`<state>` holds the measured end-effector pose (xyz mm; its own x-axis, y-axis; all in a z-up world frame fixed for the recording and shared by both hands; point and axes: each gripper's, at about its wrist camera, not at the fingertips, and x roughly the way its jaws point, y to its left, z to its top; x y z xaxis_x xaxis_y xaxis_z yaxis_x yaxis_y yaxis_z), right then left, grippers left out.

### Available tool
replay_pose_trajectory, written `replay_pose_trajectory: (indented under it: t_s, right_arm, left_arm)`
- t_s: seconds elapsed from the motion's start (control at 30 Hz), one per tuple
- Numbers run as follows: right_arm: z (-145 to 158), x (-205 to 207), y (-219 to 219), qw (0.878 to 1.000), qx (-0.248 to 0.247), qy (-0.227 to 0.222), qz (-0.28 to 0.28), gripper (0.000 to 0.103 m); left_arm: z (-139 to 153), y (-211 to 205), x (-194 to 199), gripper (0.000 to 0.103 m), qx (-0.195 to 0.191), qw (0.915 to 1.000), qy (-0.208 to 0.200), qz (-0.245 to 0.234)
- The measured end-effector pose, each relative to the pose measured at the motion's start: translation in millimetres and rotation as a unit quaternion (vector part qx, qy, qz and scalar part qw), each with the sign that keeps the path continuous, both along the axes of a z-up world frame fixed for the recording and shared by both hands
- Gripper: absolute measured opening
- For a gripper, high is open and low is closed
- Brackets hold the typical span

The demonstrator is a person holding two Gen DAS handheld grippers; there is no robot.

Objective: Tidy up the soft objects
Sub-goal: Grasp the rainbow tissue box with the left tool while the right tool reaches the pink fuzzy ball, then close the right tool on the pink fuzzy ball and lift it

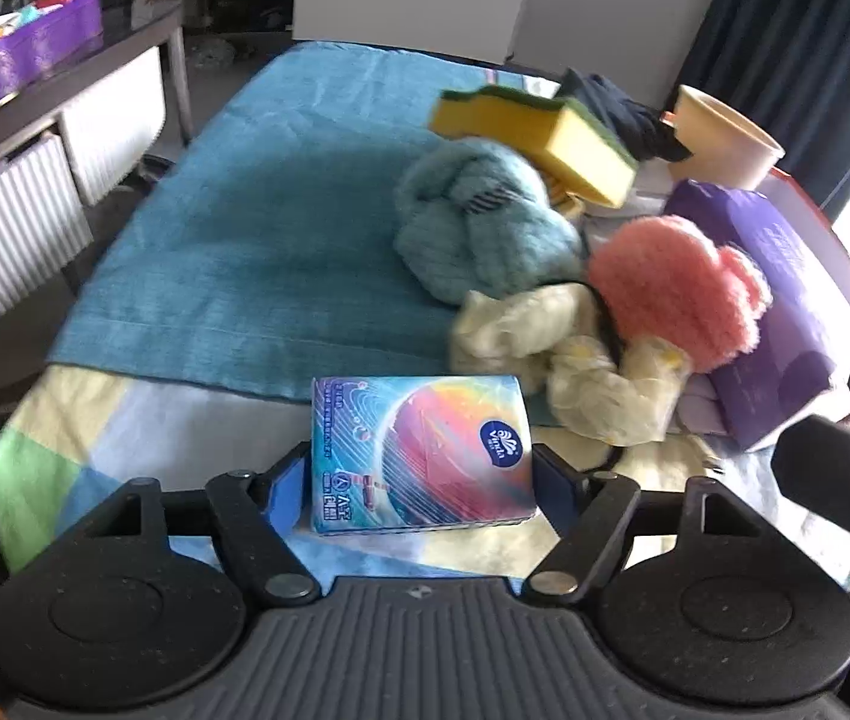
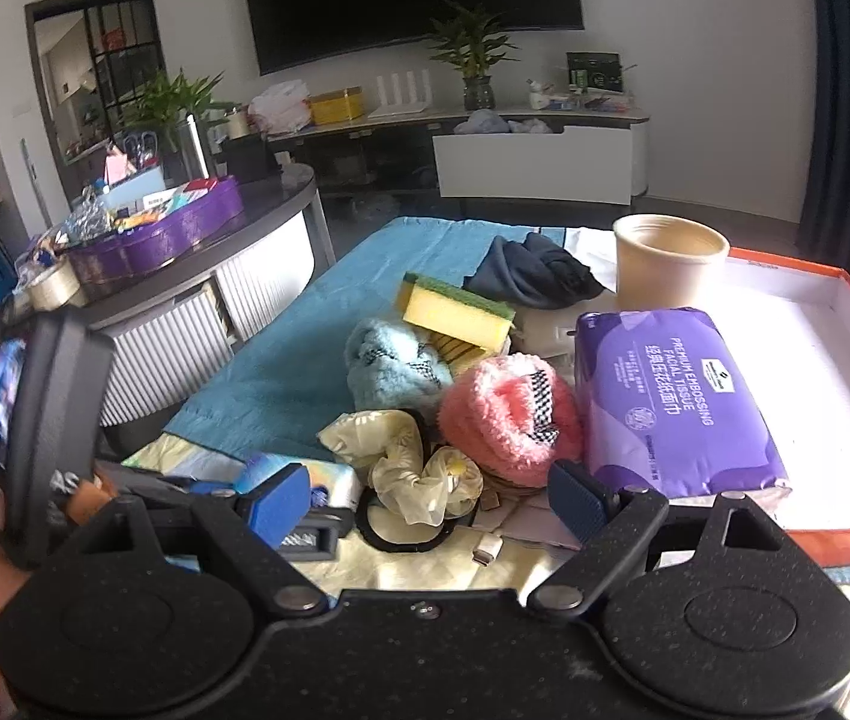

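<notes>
A small colourful tissue pack (image 1: 419, 456) stands on the patchwork cover at the near edge, and my left gripper (image 1: 422, 483) is shut on it, a blue pad against each side. Beyond it lies a heap: a cream scrunchie (image 1: 575, 372), a pink fluffy piece (image 1: 671, 288), a light blue fluffy piece (image 1: 479, 234) and a yellow sponge (image 1: 539, 138) on top. My right gripper (image 2: 431, 504) is open just short of the scrunchie (image 2: 419, 468), with nothing between its fingers. A purple tissue pack (image 2: 671, 402) lies to the right of the pink piece (image 2: 509, 420).
A blue towel (image 1: 257, 240) covers the left of the surface. A white tray with an orange rim (image 2: 833, 360) lies at the right, with a beige cup (image 2: 665, 264) and a dark cloth (image 2: 533, 276) behind the heap. A side table with a purple tray (image 2: 161, 240) stands at the left.
</notes>
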<state>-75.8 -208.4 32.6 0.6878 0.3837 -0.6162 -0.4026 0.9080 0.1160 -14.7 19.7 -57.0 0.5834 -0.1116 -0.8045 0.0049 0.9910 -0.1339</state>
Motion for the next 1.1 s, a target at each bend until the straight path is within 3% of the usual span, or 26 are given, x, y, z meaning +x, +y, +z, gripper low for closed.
replay_pose_trajectory:
  t_s: [0.4, 0.63, 0.7, 0.77, 0.83, 0.87, 1.1]
  right_arm:
    - [-3.0, 36.7, 18.8, 0.999, -0.034, -0.022, 0.009, 0.100]
    - [-18.0, 63.2, 26.5, 0.997, -0.072, -0.001, 0.006, 0.086]
    - [-24.2, 68.8, 29.7, 0.997, -0.081, 0.007, 0.006, 0.077]
    - [-29.5, 72.7, 31.8, 0.996, -0.090, 0.013, 0.005, 0.041]
    - [-29.3, 74.8, 29.0, 0.997, -0.078, 0.012, -0.001, 0.029]
    - [-27.3, 74.7, 27.6, 0.997, -0.072, 0.010, -0.003, 0.025]
    - [2.5, 62.1, 17.7, 0.999, -0.027, -0.022, -0.002, 0.023]
  left_arm:
    - [22.8, 28.4, 6.4, 0.077, 0.006, 0.9988, -0.028, 0.039]
    - [23.9, 26.7, 8.0, 0.077, 0.001, 0.9992, -0.031, 0.027]
    - [24.2, 24.6, 9.4, 0.077, 0.001, 0.9992, -0.032, 0.024]
    - [25.4, 22.3, 10.6, 0.077, 0.002, 0.9993, -0.032, 0.019]
    - [27.1, 21.6, 10.6, 0.077, 0.003, 0.9992, -0.036, 0.016]
    - [28.1, 21.2, 10.8, 0.077, 0.004, 0.9992, -0.037, 0.015]
    - [40.4, 17.8, 13.5, 0.077, 0.002, 0.9987, -0.050, 0.011]
